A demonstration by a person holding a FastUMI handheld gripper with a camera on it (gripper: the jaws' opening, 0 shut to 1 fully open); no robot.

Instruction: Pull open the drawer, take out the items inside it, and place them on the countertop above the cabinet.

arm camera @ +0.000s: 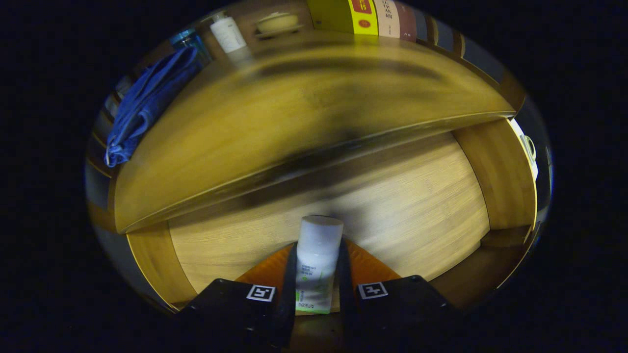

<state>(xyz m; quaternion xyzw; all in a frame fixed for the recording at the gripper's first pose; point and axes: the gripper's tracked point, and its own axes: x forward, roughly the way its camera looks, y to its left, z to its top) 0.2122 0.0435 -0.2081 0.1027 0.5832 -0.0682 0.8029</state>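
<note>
Tongs (316, 279) closed down on a small white tube-bottle (316, 260), one finger (287, 284) pressing each side of its body, cap end pointing fwd past the tips. Grip sits low on the labelled part, so most of the cap stands clear ahead of the fingers; probably chosen bc the flat sides give the pads something to bite on and the cap stays free for setting down.

Bottle is held over the open drawer (417, 215): pale wood floor of the drawer lies just under and beyond it, side walls of the drawer either side. Bottle looks lifted off the floor rather than resting, tho blur makes that a judgement. An orange wedge shape shows behind the fingers, prob. part of the rig; can't tell more.

Above the drawer, the desk (304, 113), i.e. the cabinet top, overhangs its far edge. Desk surface nearest the drawer is bare wood w/ dark smears, likely motion blur or shadow. That bare stretch is the obvious drop spot: closest to the drawer, nothing to knock.

Further back from the drawer on the desk: blue cloth (147, 105) draped to one side, a white pump bottle (228, 33) and a shallow bowl (277, 22) by the back, then a row of books (382, 17) upright at the rear. Kept well apart from the working edge.

Step in hand, as I read it: item out of drawer, on its way up to desk. Needs lift over the desk lip first, else cap clips the edge.
</note>
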